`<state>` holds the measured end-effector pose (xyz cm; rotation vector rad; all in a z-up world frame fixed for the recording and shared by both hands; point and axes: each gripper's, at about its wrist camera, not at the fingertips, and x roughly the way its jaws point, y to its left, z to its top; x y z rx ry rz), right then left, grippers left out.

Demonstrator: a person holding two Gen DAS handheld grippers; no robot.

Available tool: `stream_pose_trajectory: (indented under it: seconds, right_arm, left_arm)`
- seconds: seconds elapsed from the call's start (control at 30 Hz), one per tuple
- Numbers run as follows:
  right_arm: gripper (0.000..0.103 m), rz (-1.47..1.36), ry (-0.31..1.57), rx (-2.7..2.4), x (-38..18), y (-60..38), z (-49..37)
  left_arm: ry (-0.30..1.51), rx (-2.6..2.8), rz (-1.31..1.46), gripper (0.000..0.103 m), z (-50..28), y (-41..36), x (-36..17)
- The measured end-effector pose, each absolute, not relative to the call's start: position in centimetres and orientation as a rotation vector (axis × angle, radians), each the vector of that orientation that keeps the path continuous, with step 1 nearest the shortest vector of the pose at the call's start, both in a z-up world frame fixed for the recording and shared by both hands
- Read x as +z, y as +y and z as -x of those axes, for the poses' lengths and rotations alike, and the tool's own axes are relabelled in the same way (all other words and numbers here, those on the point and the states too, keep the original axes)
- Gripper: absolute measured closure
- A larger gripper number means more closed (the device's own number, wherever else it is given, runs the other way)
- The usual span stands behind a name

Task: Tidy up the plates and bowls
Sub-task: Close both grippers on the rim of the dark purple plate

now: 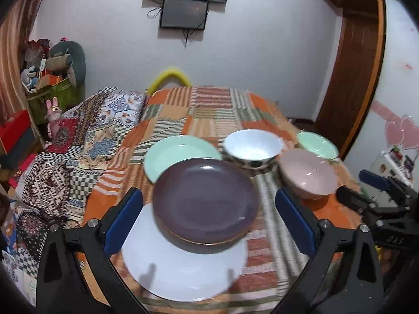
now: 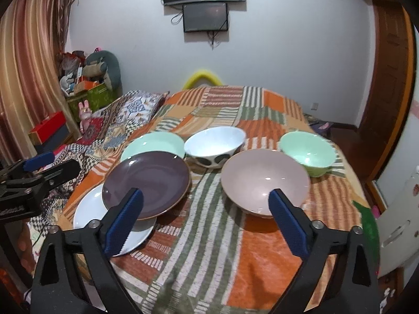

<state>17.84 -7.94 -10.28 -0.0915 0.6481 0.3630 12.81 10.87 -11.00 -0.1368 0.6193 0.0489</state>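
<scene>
We hold the left gripper (image 1: 209, 214) with its jaws wide apart and empty, above the purple plate (image 1: 205, 204), which lies partly on the white plate (image 1: 183, 269) near the left edge of the table (image 2: 222, 235). Behind it sits the mint plate (image 1: 178, 154). Our right gripper (image 2: 207, 219) is also spread wide and holds nothing; the pink bowl (image 2: 264, 180) stands just ahead of its right finger. The white spotted bowl (image 2: 214, 146) is further back, and the mint bowl (image 2: 307, 153) stands near the right edge.
</scene>
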Motion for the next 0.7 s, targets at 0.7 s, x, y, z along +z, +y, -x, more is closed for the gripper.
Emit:
stream_pose_trajectory:
  seconds: [0.7]
  right_arm:
    - [0.041, 0.023, 0.889, 0.427, -16.2, -3.1, -24.8]
  left_arm:
    - [0.845, 0.075, 0.22, 0.044, -21.6, 19.9, -19.6]
